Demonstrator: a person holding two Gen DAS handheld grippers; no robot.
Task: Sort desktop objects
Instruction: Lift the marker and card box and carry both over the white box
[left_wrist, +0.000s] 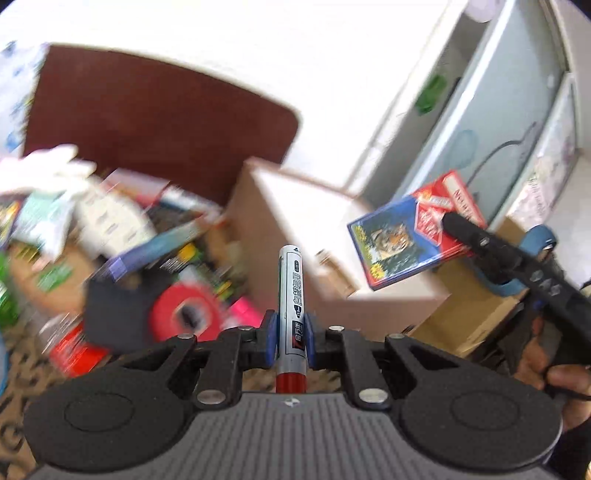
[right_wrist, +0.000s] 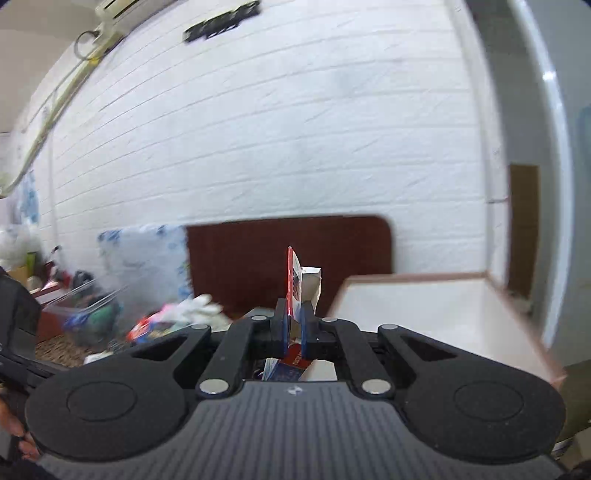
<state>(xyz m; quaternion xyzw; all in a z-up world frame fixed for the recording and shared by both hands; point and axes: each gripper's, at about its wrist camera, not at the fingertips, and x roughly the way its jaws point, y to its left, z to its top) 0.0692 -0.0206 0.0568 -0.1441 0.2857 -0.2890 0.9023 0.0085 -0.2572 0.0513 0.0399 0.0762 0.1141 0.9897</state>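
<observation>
Left wrist view: left gripper (left_wrist: 290, 341) is pinching a silver marker (left_wrist: 291, 295), tip pointing far. Right gripper (left_wrist: 452, 221) is clamping a flat card pack (left_wrist: 402, 240) beside the open box (left_wrist: 332, 236). Both seem mid-carry; next, probably dropping each inside.

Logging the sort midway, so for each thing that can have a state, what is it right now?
left gripper: shut on the marker.
marker: held, red cap toward the camera.
right gripper: shut on the card box.
card box: held in the air, pinched at its edge.
cardboard box: open.
</observation>
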